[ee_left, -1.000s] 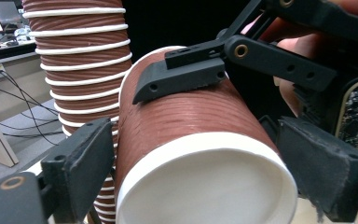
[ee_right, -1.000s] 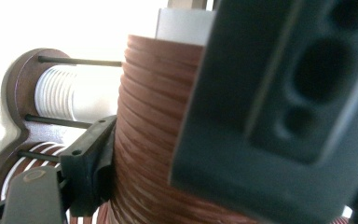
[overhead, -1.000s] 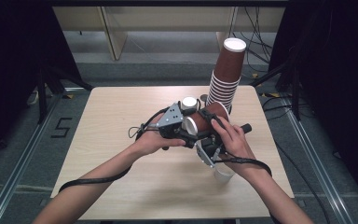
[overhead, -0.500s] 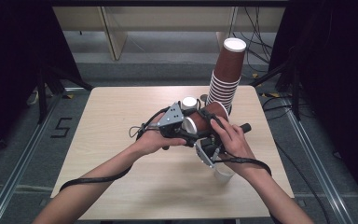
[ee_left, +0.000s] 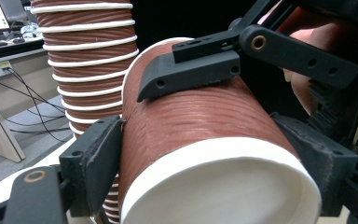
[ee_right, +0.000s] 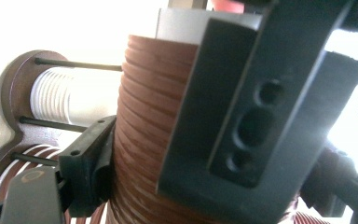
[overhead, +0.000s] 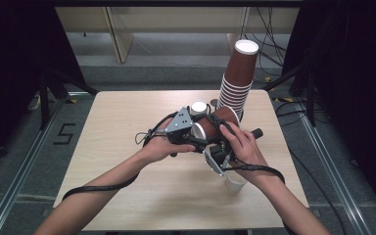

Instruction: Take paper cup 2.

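Table (overhead: 127, 127): light wood, rounded corners, centre of room. Floor (overhead: 24, 161): grey, with metal rails (overhead: 22, 169) along both sides and a black "5" mark (overhead: 64, 133) left of table. Drapes (overhead: 14, 54): black, left and right. Shelving (overhead: 117, 29): pale wood, rear. Cables (overhead: 274, 54): black, rear right.

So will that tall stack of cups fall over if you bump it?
Probably. The stack is tall on a narrow base and already leans, so a push near the top would likely tip it. The cups look like light paper, so it should slide or topple easily.
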`<state>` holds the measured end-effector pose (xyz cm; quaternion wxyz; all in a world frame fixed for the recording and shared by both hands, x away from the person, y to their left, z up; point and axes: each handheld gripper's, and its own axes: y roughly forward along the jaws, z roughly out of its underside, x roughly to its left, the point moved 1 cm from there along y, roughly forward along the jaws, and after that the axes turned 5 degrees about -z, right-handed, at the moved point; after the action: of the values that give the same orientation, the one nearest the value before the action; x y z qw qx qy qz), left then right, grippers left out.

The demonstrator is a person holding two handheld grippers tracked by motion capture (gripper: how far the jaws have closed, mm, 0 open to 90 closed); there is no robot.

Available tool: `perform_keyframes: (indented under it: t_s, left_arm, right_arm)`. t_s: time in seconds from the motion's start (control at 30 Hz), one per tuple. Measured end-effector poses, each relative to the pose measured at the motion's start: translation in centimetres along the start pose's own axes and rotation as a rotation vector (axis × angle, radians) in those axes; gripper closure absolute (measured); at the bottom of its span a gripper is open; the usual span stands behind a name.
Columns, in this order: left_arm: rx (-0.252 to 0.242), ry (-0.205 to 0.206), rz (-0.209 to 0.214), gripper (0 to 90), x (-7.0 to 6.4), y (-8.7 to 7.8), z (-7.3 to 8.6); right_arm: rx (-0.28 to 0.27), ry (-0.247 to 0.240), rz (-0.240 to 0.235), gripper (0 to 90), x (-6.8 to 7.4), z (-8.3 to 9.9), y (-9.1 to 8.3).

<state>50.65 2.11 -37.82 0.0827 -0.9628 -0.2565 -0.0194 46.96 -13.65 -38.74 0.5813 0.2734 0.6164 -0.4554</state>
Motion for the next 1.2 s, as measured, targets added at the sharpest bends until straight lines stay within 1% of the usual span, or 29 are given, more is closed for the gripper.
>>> perform_keyframes:
  t_s: [0.13, 0.33, 0.5, 0.57, 0.6, 0.63, 0.67, 0.73, 0.77, 0.8, 0.83, 0.87, 0.9, 0.97, 1.0, 1.03, 1.07, 1.1, 1.13, 1.17, 1.2]
  left_arm:
    - [0.0, 0.005, -0.001, 19.1, -0.1, 0.0, 0.0]
    - [0.001, 0.013, -0.007, 19.6, -0.2, 0.0, 0.1]
    - [-0.002, 0.011, -0.011, 19.7, -0.1, 0.0, 0.1]
    - [-0.006, 0.013, -0.016, 19.7, 0.0, -0.1, 0.1]
    - [0.0, 0.013, -0.018, 19.7, 0.0, -0.1, 0.0]
    - [0.001, 0.015, -0.021, 19.7, 0.1, -0.1, 0.0]
    - [-0.003, 0.014, -0.021, 19.7, 0.1, -0.1, 0.1]
    - [-0.001, 0.015, -0.024, 19.7, 0.1, -0.2, 0.1]
    - [-0.005, 0.014, -0.023, 19.7, 0.2, -0.2, 0.1]
    - [-0.01, 0.013, -0.026, 19.7, 0.2, -0.2, 0.1]
    - [-0.013, 0.014, -0.029, 19.7, 0.2, -0.2, 0.2]
    - [-0.012, 0.018, -0.032, 19.7, 0.3, -0.3, 0.2]
    - [-0.018, 0.01, -0.035, 19.7, 0.4, -0.3, 0.2]
    - [-0.018, 0.01, -0.042, 19.7, 0.6, -0.4, 0.3]
    - [-0.018, 0.011, -0.043, 19.7, 0.6, -0.5, 0.3]
    - [-0.017, 0.01, -0.048, 19.7, 0.7, -0.5, 0.3]
    - [-0.015, 0.008, -0.051, 19.7, 0.8, -0.5, 0.4]
    - [-0.017, 0.006, -0.054, 19.7, 0.8, -0.6, 0.4]
    - [-0.019, 0.004, -0.056, 19.7, 0.9, -0.6, 0.4]
    - [-0.019, 0.005, -0.059, 19.7, 0.9, -0.7, 0.4]
    - [-0.023, 0.004, -0.064, 19.7, 1.0, -0.7, 0.4]
  right_arm:
    - [-0.001, -0.01, 0.004, 17.3, 0.0, 0.0, 0.0]
    - [0.003, -0.008, 0.001, 15.1, 0.1, 0.0, 0.0]
    - [0.013, -0.006, -0.006, 9.3, 0.0, 0.0, -0.2]
    - [0.004, -0.001, -0.003, 6.2, 0.0, 0.0, -0.1]
    - [0.012, -0.011, -0.009, 4.6, -0.1, 0.0, -0.2]
    - [0.002, -0.019, -0.004, 3.9, -0.2, 0.1, -0.2]
    - [0.01, -0.024, -0.006, 3.2, -0.2, 0.0, -0.3]
    - [-0.007, -0.01, 0.0, 2.1, -0.1, 0.0, -0.3]
    - [-0.001, -0.014, -0.001, 2.0, -0.2, 0.0, -0.4]
    - [-0.009, -0.015, 0.006, 1.9, -0.2, 0.0, -0.4]
    - [-0.016, -0.013, 0.003, 1.8, -0.2, -0.1, -0.4]
    - [-0.015, 0.004, 0.003, 1.9, -0.1, -0.1, -0.5]
    - [-0.011, 0.014, -0.003, 1.9, 0.0, -0.1, -0.5]
    - [-0.012, -0.017, 0.007, 2.0, -0.2, 0.1, -0.7]
    - [-0.016, 0.014, 0.011, 2.0, 0.0, 0.1, -0.7]
    - [-0.005, 0.031, 0.007, 2.1, 0.1, 0.1, -0.8]
    - [-0.018, 0.002, 0.023, 2.2, -0.2, 0.2, -0.8]
    - [-0.009, -0.013, 0.019, 2.4, -0.3, 0.2, -0.9]
    - [-0.009, 0.004, 0.021, 2.4, -0.2, 0.2, -0.9]
    - [-0.01, 0.006, 0.023, 2.6, -0.2, 0.2, -0.9]
    - [-0.017, 0.02, 0.027, 2.8, -0.2, 0.2, -1.0]
